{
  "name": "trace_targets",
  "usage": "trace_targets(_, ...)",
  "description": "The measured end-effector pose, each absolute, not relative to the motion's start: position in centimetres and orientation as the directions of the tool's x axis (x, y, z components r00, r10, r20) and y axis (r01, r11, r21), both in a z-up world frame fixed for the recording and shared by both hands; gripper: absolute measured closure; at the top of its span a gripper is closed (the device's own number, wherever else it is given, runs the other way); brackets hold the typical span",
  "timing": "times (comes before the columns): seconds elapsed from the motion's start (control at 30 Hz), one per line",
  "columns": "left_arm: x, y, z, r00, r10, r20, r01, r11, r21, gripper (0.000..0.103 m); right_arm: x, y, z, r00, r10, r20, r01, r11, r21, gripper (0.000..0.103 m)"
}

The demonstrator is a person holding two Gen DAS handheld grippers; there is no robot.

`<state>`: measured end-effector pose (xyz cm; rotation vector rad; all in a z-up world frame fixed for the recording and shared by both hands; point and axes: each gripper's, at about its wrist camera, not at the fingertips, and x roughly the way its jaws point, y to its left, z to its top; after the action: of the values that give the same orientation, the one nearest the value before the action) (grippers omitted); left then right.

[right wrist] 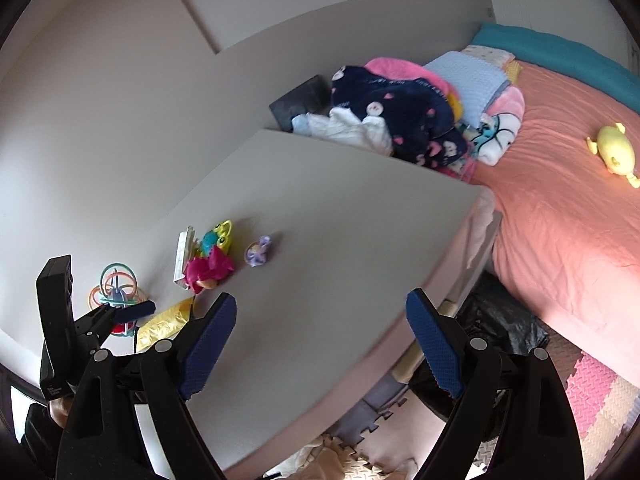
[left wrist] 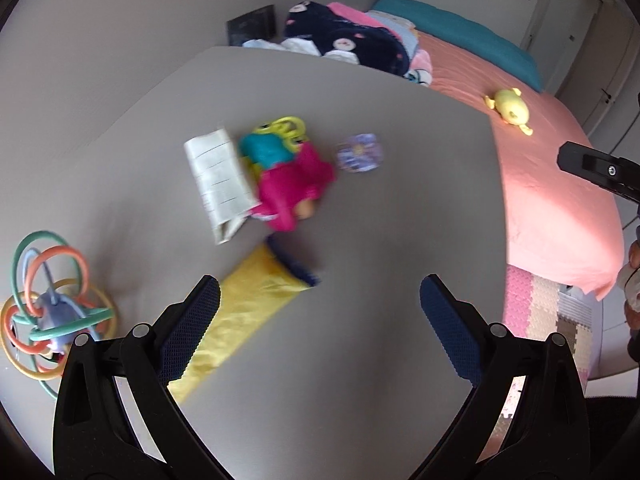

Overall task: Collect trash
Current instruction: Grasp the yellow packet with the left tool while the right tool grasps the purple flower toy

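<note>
A yellow foil wrapper (left wrist: 244, 312) with a dark blue end lies on the grey table (left wrist: 380, 240), just ahead of my open left gripper (left wrist: 320, 304); its near end runs under the left finger. Beyond it lie a white printed paper packet (left wrist: 218, 182) and a small round purple wrapper (left wrist: 360, 153). My right gripper (right wrist: 322, 334) is open and empty over the table's front edge (right wrist: 360, 380). From there the yellow wrapper (right wrist: 164, 326), paper packet (right wrist: 183, 256) and purple wrapper (right wrist: 258, 253) show at the left, beside the left gripper (right wrist: 132, 312).
A pink and teal doll (left wrist: 288, 184) lies among the trash. A ring toy (left wrist: 52, 308) sits at the table's left. A pink bed (right wrist: 560, 216) with piled blankets (right wrist: 404, 112) and a yellow plush (right wrist: 616, 154) stands right. A black bag (right wrist: 500, 332) sits on the foam floor mat (right wrist: 600, 392).
</note>
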<state>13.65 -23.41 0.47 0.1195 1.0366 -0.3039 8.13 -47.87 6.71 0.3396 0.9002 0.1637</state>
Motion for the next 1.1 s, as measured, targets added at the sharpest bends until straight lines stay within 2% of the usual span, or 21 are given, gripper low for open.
trace_targets(0.13,14.1,-21.3,-0.7,0.467,-0.155,-0.871,0.294,0.956,-0.012,0.006,9.4,-45.7,6.0,0.585,0.264,-0.767,0.002,0.945,0.327,0.016)
trace_targets(0.33,13.6,-21.3,-1.7,0.492,-0.105,-0.864,0.35,0.933,0.087,0.006,11.9,-42.6,4.8,0.543,0.257,-0.8,-0.016,0.955,0.296,0.035)
trace_targets(0.57,13.6,-21.4,-2.4,0.507,-0.071,-0.859,0.396,0.904,0.159,0.006,16.0,-39.4,2.7,0.505,0.251,-0.826,-0.01,0.958,0.286,0.043)
trace_targets(0.63,14.1,-21.0,-2.6,0.487,-0.102,-0.867,0.404,0.907,0.121,0.007,17.1,-38.8,1.8,0.489,0.251,-0.836,0.006,0.957,0.291,0.047)
trace_targets(0.7,14.4,-20.4,-2.6,0.477,-0.127,-0.87,0.392,0.916,0.081,0.01,17.9,-38.4,1.3,0.481,0.248,-0.841,0.014,0.957,0.29,0.048)
trace_targets(0.77,14.5,-19.9,-2.3,0.488,-0.131,-0.863,0.37,0.927,0.068,0.024,18.5,-38.0,0.9,0.478,0.242,-0.844,0.015,0.959,0.284,0.049)
trace_targets(0.87,14.7,-19.1,-2.1,0.481,-0.158,-0.862,0.349,0.937,0.022,0.039,19.0,-37.5,0.6,0.475,0.239,-0.847,0.015,0.96,0.28,0.052)
trace_targets(0.93,14.7,-19.0,-2.1,0.477,-0.158,-0.864,0.35,0.937,0.021,0.042,19.3,-37.2,0.3,0.473,0.234,-0.85,0.013,0.962,0.272,0.057)
trace_targets(1.07,14.6,-19.1,-2.1,0.481,-0.153,-0.863,0.327,0.945,0.015,0.042,19.6,-36.6,0.3,0.485,0.208,-0.85,0.001,0.971,0.239,0.06)
trace_targets(1.1,14.7,-19.0,-2.1,0.479,-0.153,-0.864,0.319,0.948,0.008,0.042,19.6,-36.5,0.2,0.486,0.204,-0.85,-0.001,0.973,0.233,0.064)
